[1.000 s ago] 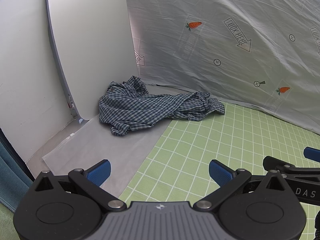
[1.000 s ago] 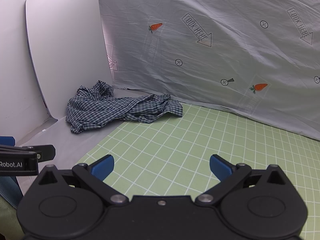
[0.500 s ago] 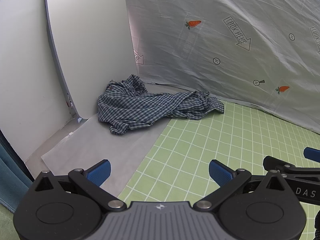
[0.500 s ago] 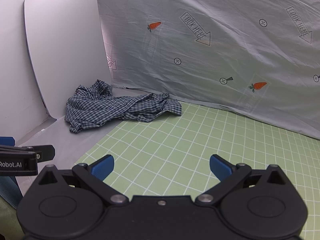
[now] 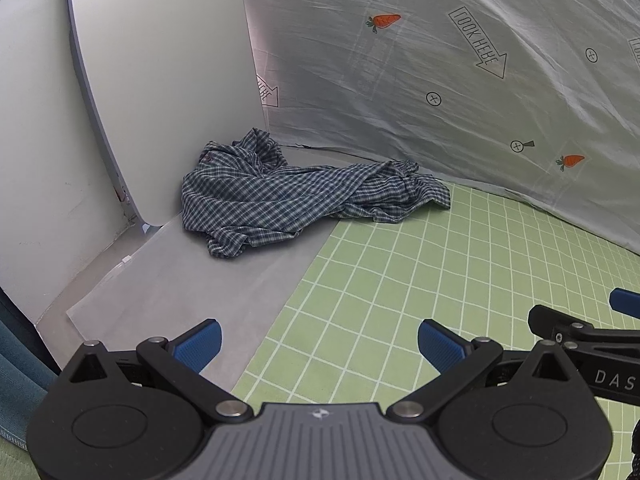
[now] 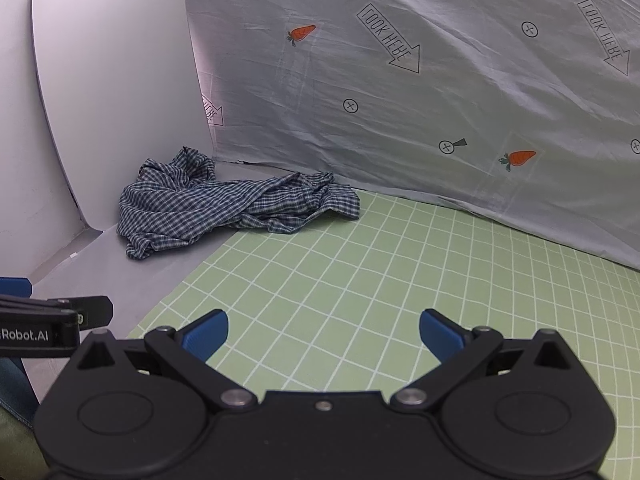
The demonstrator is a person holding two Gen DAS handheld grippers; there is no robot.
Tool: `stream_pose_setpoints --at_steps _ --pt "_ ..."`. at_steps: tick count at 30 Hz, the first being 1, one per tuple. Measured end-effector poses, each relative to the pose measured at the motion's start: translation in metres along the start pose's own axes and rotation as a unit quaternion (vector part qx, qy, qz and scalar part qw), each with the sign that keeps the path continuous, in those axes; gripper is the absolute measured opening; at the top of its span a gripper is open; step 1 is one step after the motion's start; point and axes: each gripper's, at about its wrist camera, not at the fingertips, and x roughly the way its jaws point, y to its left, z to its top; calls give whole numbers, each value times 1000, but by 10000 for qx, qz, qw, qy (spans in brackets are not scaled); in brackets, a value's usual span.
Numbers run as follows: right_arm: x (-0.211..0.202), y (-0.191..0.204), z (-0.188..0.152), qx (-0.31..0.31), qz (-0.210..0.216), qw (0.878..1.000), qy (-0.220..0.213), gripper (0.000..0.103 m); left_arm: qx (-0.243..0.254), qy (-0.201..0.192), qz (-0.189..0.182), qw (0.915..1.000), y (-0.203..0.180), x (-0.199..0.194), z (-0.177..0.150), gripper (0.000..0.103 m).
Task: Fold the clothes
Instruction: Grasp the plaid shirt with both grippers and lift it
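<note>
Barely anything had shifted over the last second: both views had drifted a touch, and the checked shirt [image 5: 304,200] lay where it had been, in the same rumpled heap. It sat at the far left corner, mostly on the grey sheet [image 5: 192,288], with one twisted end spilling onto the green grid mat [image 5: 440,280], close under the printed backdrop cloth [image 5: 440,80] and just beside the white panel [image 5: 160,80].

I held my left gripper [image 5: 319,338] low over the near edge where sheet meets mat, its blue pads spread wide with nothing between them. My right gripper [image 6: 323,330] hovered over the mat, likewise gaping and empty, well short of the shirt.

As I judged it, the shirt was crumpled, not folded, so the work called for getting it flat on the open mat. To do that well I would have reached for two separate edges rather than the bunched middle, pinching a single layer at each, and lifted them apart so the twist fell out. The collar or hem I could not pick out among the folds, so I would have gone slowly and checked what came up.
</note>
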Motion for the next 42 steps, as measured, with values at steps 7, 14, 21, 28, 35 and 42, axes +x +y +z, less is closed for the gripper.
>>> stream_pose_setpoints --at_steps 7,14,21,28,35,42 --pt "45 7 23 -114 -96 9997 186 103 -67 209 -58 9997 5 51 30 103" --pt "129 19 60 -196 -147 9984 507 103 -285 670 113 9973 30 135 66 103" --pt "234 28 91 -288 20 9965 781 103 -680 1047 588 9904 76 224 104 103" --pt "323 36 107 -220 179 9944 1020 88 -989 1148 562 9868 100 281 123 84" --pt "320 37 95 -355 426 9949 839 4 -1223 855 509 9875 87 270 127 11" --pt "245 -4 56 -182 -45 9964 828 2 -591 675 -264 9956 28 206 114 4"
